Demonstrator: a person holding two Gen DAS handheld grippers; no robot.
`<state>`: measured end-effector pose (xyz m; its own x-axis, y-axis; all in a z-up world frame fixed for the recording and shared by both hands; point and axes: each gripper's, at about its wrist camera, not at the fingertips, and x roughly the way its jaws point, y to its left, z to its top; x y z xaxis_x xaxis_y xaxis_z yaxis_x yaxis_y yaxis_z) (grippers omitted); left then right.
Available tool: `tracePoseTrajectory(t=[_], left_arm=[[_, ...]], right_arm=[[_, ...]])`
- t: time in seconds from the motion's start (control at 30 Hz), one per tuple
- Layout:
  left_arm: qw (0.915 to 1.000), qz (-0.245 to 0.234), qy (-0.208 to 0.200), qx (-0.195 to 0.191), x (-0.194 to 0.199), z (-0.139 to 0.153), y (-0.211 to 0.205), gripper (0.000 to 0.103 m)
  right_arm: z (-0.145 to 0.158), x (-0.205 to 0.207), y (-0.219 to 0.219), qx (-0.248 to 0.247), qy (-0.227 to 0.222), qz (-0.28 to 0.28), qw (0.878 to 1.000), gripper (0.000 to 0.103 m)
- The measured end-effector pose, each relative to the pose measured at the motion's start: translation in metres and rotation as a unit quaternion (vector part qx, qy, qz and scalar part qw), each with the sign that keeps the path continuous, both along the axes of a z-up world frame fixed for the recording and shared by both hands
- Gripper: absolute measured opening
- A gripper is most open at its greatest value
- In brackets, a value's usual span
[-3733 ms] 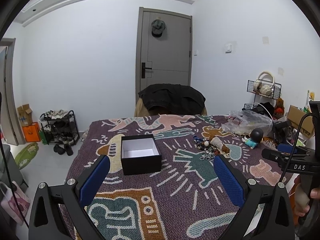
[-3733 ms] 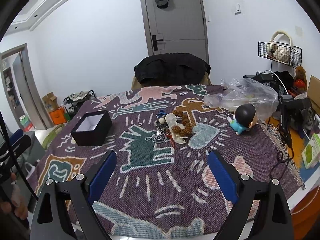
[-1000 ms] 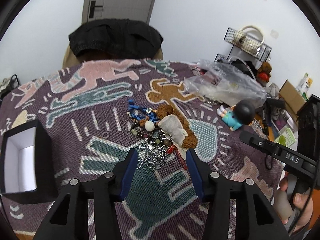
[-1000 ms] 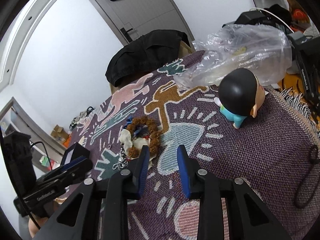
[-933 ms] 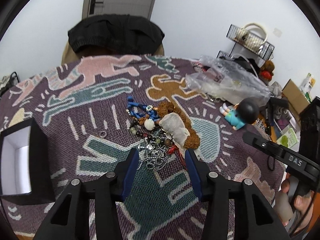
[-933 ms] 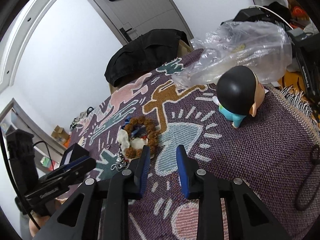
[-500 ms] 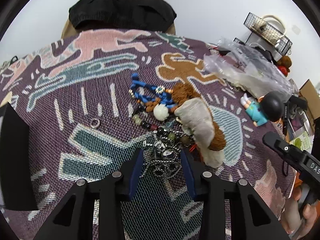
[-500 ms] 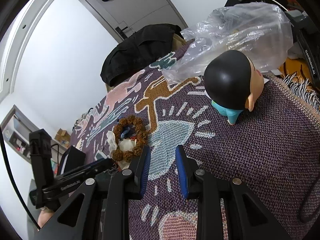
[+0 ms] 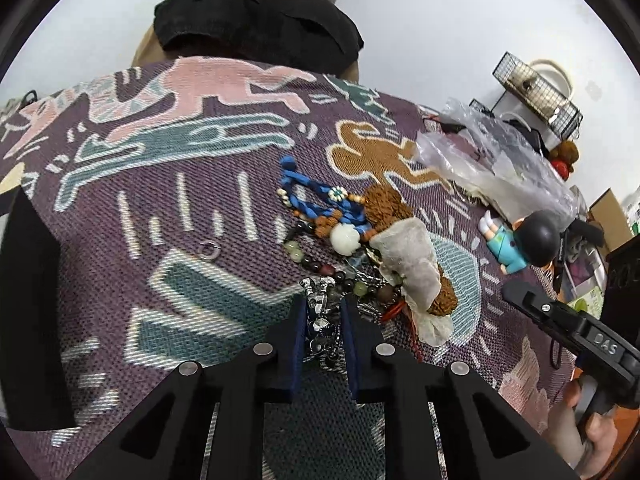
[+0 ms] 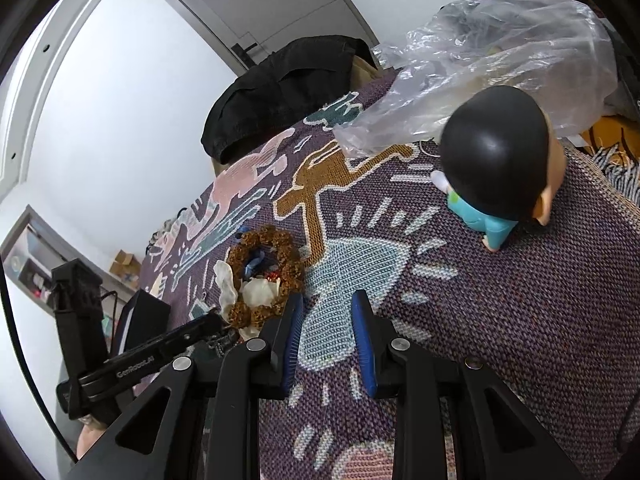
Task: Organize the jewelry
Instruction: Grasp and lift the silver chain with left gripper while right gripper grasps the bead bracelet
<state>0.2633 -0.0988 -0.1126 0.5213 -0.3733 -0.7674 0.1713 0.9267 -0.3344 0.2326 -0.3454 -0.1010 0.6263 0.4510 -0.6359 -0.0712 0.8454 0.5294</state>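
Left tongs (image 9: 323, 322) clamped on silver chain (image 9: 320, 312); right tongs (image 10: 326, 334) apart, empty (rest of jewelry pile (image 9: 360, 240) unsorted, box (image 10: 140, 320) awaits).

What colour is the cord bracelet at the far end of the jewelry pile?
Blue, clearest in the left wrist view.

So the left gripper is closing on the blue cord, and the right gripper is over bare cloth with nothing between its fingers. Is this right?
Not quite. The left gripper is closing on the silver chain, not the blue cord, which lies farther off in the pile; the left wrist view shows it. The rest holds: the right gripper is over bare cloth with nothing between its fingers.
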Motion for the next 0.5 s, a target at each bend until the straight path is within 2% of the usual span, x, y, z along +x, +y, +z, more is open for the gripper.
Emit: tracePoseTrajectory(t=[0.17,0.5], left_arm=[[0.9997,0.004,-0.023,-0.008,-0.006,0.019,0.010,0.018],[0.9971,0.011,-0.074,-0.014,-0.020,0.067,0.031,0.018]], right_arm=[[0.000,0.011,0.013,-0.008,0.006,0.011,1.000,0.027],[-0.002,0.053,0.047,-0.058,0.028,0.038,0.997,0.027]])
